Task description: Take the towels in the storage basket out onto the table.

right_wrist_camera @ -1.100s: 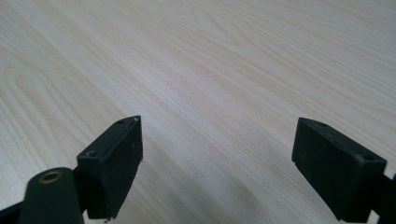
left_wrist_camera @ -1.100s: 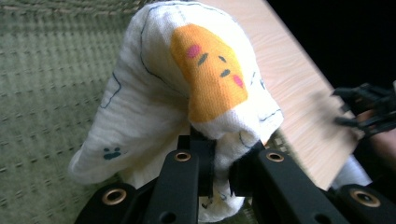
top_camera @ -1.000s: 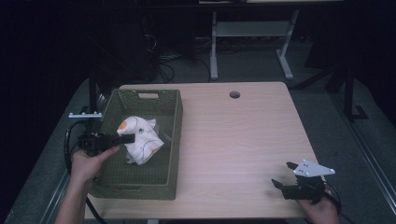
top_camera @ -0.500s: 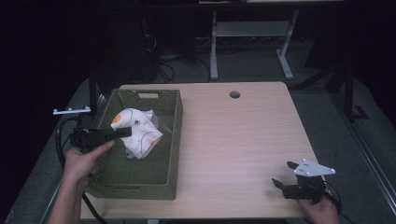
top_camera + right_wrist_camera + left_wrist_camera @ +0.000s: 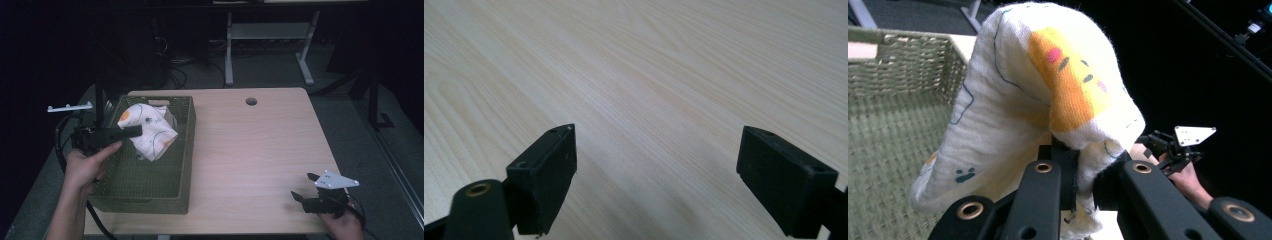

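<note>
A white cloth (image 5: 150, 131) with orange patches and dark line drawings hangs above the olive woven basket (image 5: 186, 150), lifted off its floor. My left gripper (image 5: 136, 132) is shut on the cloth from the left. In the left gripper view the cloth (image 5: 1023, 105) drapes over the black jaws, bunched between them at my left gripper (image 5: 1083, 175). My right gripper (image 5: 304, 187) rests low at the table's front right corner, open. Its two black fingers (image 5: 546, 170) stand wide apart over bare wood in the right gripper view, around my right gripper (image 5: 656, 160).
The basket stands on the left half of the light wooden table (image 5: 260, 145), which has a round cable hole (image 5: 251, 101) near its back edge. The basket wall (image 5: 903, 65) rises behind the cloth. Metal stand legs (image 5: 270, 55) and cables lie on the dark floor beyond.
My left gripper has risen and drawn back toward the left with the cloth, which now hangs higher over the basket. My right gripper has stayed put.
</note>
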Tool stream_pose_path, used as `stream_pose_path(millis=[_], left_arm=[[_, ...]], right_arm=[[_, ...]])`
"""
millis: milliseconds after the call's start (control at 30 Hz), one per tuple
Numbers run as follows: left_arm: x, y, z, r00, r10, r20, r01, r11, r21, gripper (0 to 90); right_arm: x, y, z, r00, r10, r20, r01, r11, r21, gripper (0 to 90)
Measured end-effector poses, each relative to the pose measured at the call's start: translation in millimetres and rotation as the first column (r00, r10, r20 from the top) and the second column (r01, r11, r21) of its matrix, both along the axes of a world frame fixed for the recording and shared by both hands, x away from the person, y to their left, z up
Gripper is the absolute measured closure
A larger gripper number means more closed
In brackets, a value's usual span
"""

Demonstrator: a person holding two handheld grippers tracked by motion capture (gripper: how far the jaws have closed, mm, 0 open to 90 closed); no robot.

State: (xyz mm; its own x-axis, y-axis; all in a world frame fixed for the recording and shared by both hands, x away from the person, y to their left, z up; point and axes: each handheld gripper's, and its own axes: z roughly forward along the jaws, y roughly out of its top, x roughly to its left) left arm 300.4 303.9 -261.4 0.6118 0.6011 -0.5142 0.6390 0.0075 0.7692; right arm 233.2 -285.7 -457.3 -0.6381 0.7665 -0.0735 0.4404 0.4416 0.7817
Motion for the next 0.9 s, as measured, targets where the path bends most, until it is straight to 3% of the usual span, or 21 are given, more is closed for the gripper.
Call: stream_pose_path(millis=[233,500,767,900], left_arm=[[1.8,-13.0,10.1,0.9992,-0.035,0.021,0.034,0.9994,0.008,82.5],[8.1,-39.9,15.3,0.9957,-0.09,0.024,0.089,0.9959,0.012,82.5],[16.4,-76.0,15.5,0.9873,-0.157,0.022,0.156,0.9872,0.031,82.5],[21.6,-98.4,13.3,0.9799,-0.199,0.014,0.198,0.9794,0.038,82.5]], right_arm=[[0.1,-0.4,0.6,1.0,0.0,0.001,0.0,1.0,0.001,15.9],[-0.1,-1.0,1.5,1.0,-0.001,0.005,0.001,1.0,0.006,15.9],[-0.2,-2.2,3.1,0.9999,-0.003,0.011,0.003,1.0,0.01,15.9],[-0.4,-3.8,4.2,0.9998,-0.004,0.017,0.004,1.0,0.014,15.9]])
